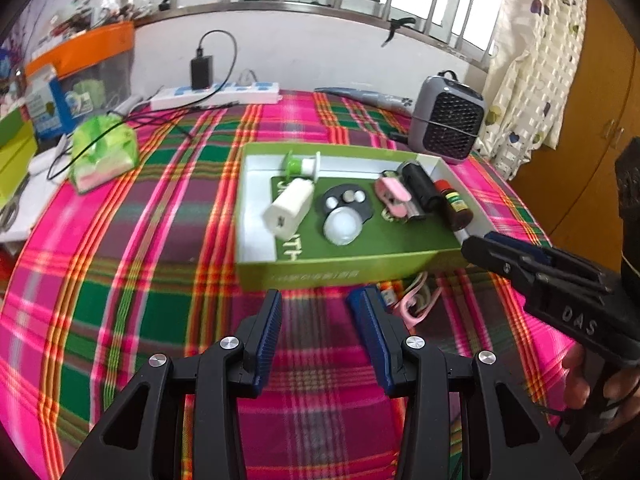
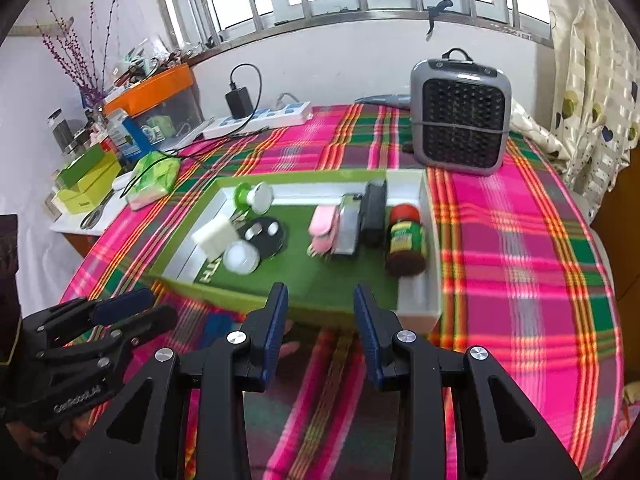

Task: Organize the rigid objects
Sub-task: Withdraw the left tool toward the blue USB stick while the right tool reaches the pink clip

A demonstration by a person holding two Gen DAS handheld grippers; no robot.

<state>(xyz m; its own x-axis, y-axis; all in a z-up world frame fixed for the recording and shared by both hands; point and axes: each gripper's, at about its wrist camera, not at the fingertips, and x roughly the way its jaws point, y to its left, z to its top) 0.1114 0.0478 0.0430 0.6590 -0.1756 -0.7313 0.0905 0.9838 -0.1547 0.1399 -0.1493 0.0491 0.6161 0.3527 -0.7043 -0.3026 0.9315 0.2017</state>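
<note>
1. Already most of the small things lie inside the green box: a white adapter, a black paw-shaped light, a green-and-white reel, a pink clip, a black case and a brown bottle with a red cap at the right wall.

2. Your left gripper hangs just before the near wall of the box, its jaws standing wide and with nothing between them.

3. Your right gripper is also wide and holds nothing; it hovers over the near edge of the box, close to the right corner.

4. One thing seems to be left outside: a pink looped object lies on the plaid cloth, touching or just beside the near wall of the box, next to the right finger of your left gripper. A small orange-and-white piece is beside it, but it is too blurred to name.

5. I judge the task to be nearly finished. What remains is probably to pick up this pink object and put it into the free green area in the middle of the box.

6. The fan heater, the power strip and the tissue pack stand apart from the box; I cannot tell if they belong to the task.
</note>
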